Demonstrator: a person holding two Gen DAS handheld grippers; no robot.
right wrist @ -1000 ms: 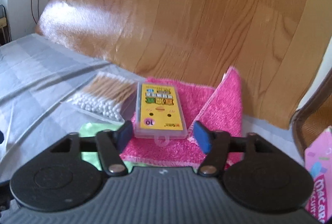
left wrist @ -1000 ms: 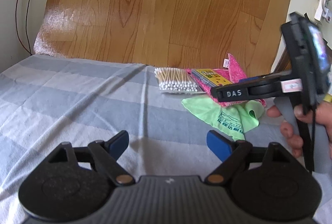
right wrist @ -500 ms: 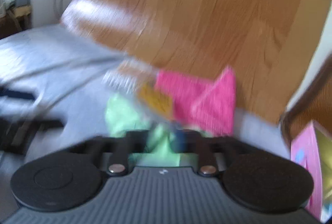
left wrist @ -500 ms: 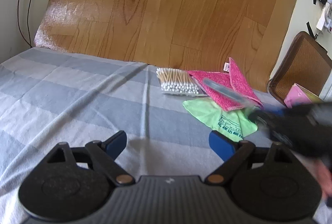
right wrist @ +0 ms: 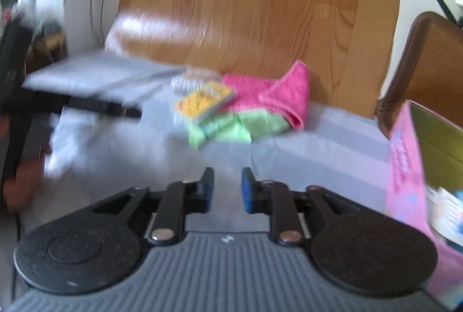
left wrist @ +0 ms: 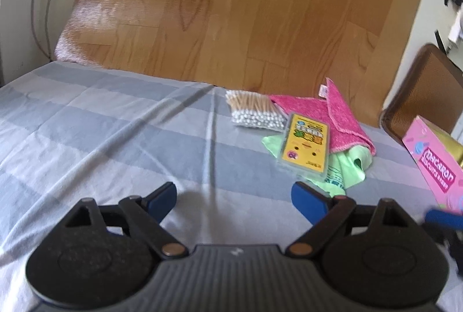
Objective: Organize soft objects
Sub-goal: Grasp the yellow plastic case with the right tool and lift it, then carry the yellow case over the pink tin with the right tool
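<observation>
The yellow case (left wrist: 304, 145) now lies on the green cloth (left wrist: 344, 170), off the pink towel (left wrist: 341, 121) just behind — soft items freed. The right gripper (right wrist: 227, 187) (empty, jaws just reopening, narrowly parted) has pulled back; the left gripper (left wrist: 234, 197) gapes empty.

I count 2 cloths on the bed: 1 pink cloth (left wrist: 338, 121) and 1 green cloth (left wrist: 344, 167). I also see 1 swab pack (left wrist: 253, 111), 1 yellow case (left wrist: 303, 147), 1 pink box (left wrist: 437, 167) and 1 brown chair (left wrist: 425, 98).
</observation>
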